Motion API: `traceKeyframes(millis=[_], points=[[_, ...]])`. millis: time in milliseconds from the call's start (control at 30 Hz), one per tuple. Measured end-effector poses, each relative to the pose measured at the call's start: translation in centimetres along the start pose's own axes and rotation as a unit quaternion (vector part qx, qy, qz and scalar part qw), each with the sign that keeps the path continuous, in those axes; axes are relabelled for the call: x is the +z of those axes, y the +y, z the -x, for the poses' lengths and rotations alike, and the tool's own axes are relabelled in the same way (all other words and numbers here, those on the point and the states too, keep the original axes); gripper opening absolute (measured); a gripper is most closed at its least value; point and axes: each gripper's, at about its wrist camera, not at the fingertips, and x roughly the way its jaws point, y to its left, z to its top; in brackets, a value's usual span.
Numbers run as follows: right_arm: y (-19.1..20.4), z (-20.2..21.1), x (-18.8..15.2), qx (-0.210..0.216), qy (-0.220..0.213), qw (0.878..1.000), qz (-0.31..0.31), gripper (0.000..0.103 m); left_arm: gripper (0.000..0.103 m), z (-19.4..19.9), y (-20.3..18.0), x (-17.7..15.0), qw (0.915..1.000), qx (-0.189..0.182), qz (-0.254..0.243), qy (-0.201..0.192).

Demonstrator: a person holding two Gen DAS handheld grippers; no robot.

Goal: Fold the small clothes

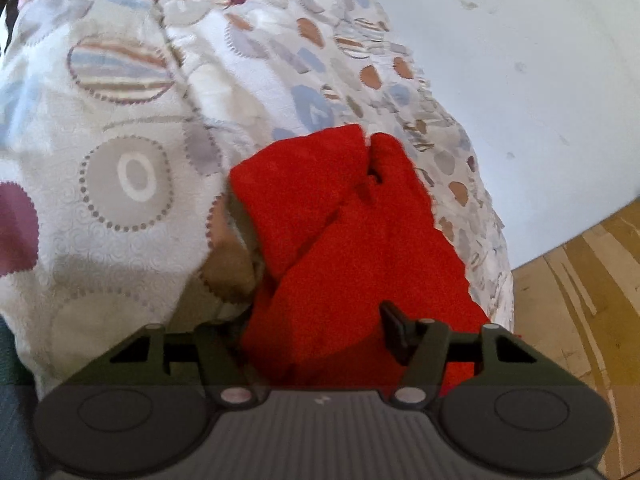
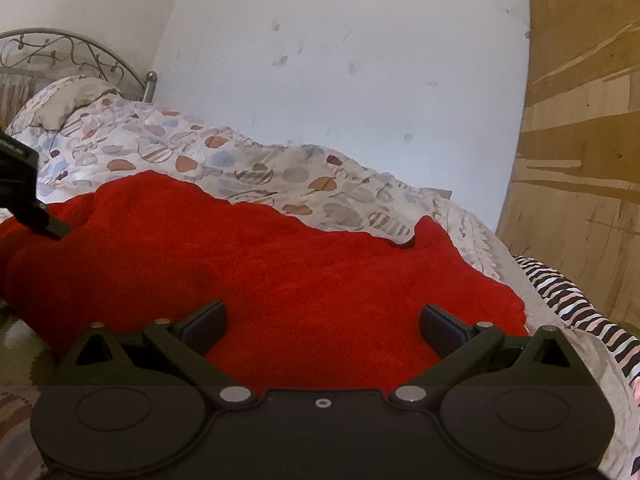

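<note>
A small red fleece garment (image 1: 340, 232) lies on the patterned bedspread (image 1: 120, 168), its two legs pointing away. My left gripper (image 1: 320, 340) sits over its near end; the right fingertip (image 1: 394, 332) shows and the left one is hidden under red cloth, so the jaws look closed on the garment. In the right wrist view the same red garment (image 2: 260, 264) spreads across the bed. My right gripper (image 2: 322, 320) is open, its pads wide apart just above the cloth. The left gripper's fingers (image 2: 48, 224) touch the garment's far left part.
The bedspread (image 2: 248, 168) runs to a pillow (image 2: 68, 96) and metal headboard (image 2: 80, 56). A white wall (image 2: 340, 60) is behind, a wooden wardrobe (image 2: 580, 140) at right. A striped cloth (image 2: 568, 300) lies at the bed's right edge. Wooden floor (image 1: 580, 300) is beside the bed.
</note>
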Motion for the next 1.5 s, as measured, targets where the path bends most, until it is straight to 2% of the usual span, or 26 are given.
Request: traceKeyframes(millis=[167,267,333,467,667,800,933,1033,1167,1367,1467,1500], points=[[-0.2,0.0,-0.1,-0.001,-0.002,1.0,-0.001,0.102,0.065,-0.1,-2.2,-0.5,0.9982,0.008,-0.056,-0.019],[-0.3,0.1,-0.2,-0.001,-0.003,1.0,-0.002,0.102,0.071,-1.3,-3.6,-0.6,0.9952,0.034,-0.091,-0.01],[-0.3,0.0,-0.2,-0.001,-0.003,1.0,-0.003,0.102,0.071,-1.5,-4.2,-0.8,0.994,0.042,-0.1,-0.012],[-0.3,0.0,-0.2,-0.001,-0.003,1.0,-0.002,0.102,0.071,-1.1,-4.5,-1.2,0.9924,0.034,-0.115,-0.029],[-0.2,0.1,-0.2,0.0,-0.002,1.0,0.0,0.102,0.07,-1.5,-0.3,-0.1,0.9992,0.007,-0.033,-0.022],[-0.2,0.1,-0.2,0.0,-0.002,1.0,0.0,0.102,0.071,-0.5,0.2,0.6,0.9979,0.017,-0.052,-0.036],[-0.2,0.1,-0.2,0.0,-0.003,1.0,-0.001,0.102,0.093,0.5,0.1,1.3,0.992,0.039,-0.092,-0.078],[-0.2,0.1,-0.1,-0.001,-0.003,1.0,0.0,0.102,0.098,-1.3,0.2,2.9,0.9911,0.037,-0.114,-0.058],[-0.2,0.1,-0.2,0.0,-0.002,1.0,0.0,0.102,0.1,-2.2,0.0,3.6,0.9869,0.015,-0.141,-0.076],[-0.2,0.1,-0.2,0.0,-0.003,1.0,0.0,0.102,0.1,-3.1,0.7,4.7,0.9841,0.003,-0.162,-0.073],[-0.2,0.1,-0.2,0.0,-0.003,1.0,0.0,0.102,0.09,-3.0,0.4,4.8,0.9826,0.006,-0.177,-0.054],[-0.2,0.1,-0.2,-0.001,-0.004,1.0,0.0,0.102,0.084,-2.9,0.3,4.9,0.9819,0.005,-0.182,-0.051]])
